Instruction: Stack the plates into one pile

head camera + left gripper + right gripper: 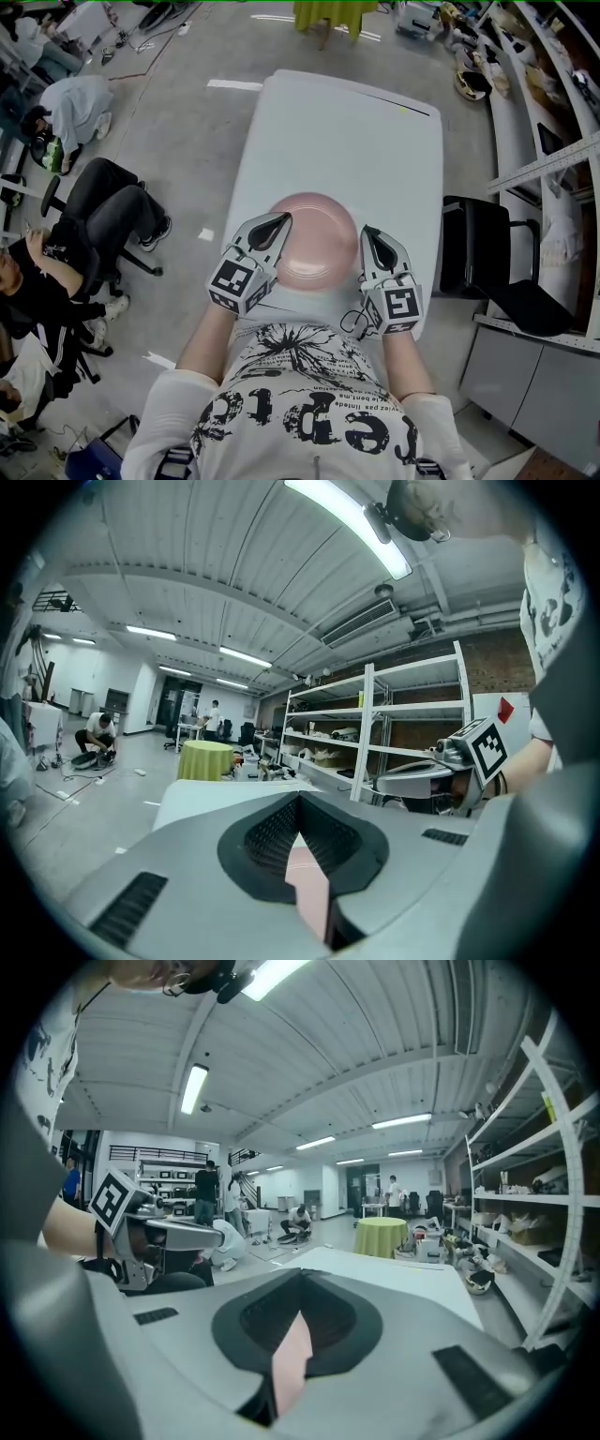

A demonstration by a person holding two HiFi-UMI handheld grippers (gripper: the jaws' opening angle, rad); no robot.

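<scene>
Pink plate (314,246), white table (366,131), yellow-green tablecloth (335,13)

**Right jaws closed, pink showing between**

The right gripper (300,1283) has its jaws together. A strip of the pink plate (291,1363) shows through the slit between them. The left gripper (155,1232) hangs near, on the left. Beyond lies the white table (403,1279). A green-draped round table (382,1237) stands far off, with shelving (553,1185) along the right.
</scene>
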